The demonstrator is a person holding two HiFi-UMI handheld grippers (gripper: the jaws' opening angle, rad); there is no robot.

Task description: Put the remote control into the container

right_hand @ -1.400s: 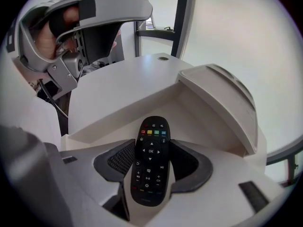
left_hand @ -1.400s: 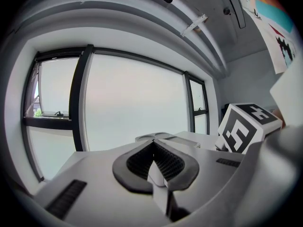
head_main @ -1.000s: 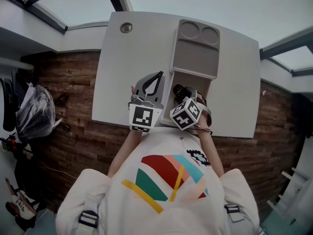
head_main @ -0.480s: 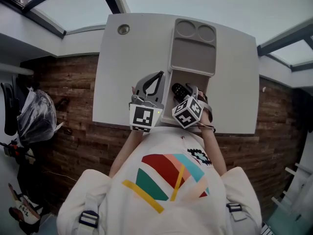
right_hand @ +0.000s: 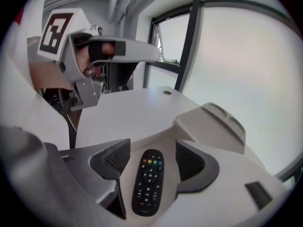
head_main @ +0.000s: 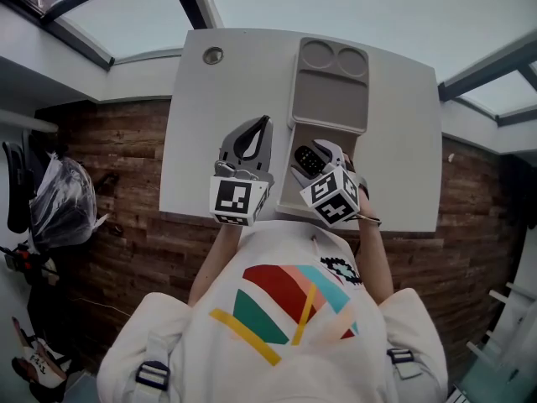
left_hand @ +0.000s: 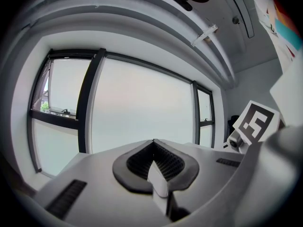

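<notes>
The black remote control (head_main: 309,159) (right_hand: 147,182) lies flat inside the grey container (head_main: 332,138), buttons up. My right gripper (head_main: 319,161) (right_hand: 152,151) hangs a little above it, tilted down. Its jaws have just been opening and stand wide on either side of the remote, with the pads clear of it. My left gripper (head_main: 263,124) (left_hand: 154,142) is shut on nothing and points level over the white table (head_main: 201,149), just left of the container. It also shows in the right gripper view as the left gripper (right_hand: 154,56).
The container's lid (head_main: 331,91), with two round recesses, lies open on the far side of the box. A round cable hole (head_main: 213,55) sits near the table's far left corner. Wooden floor (head_main: 117,183) lies beside the table, windows beyond it.
My right gripper has lifted off the remote with its jaws spread wider; the remote stays in the container. The left gripper has risen slightly and moved a little further over the table.
</notes>
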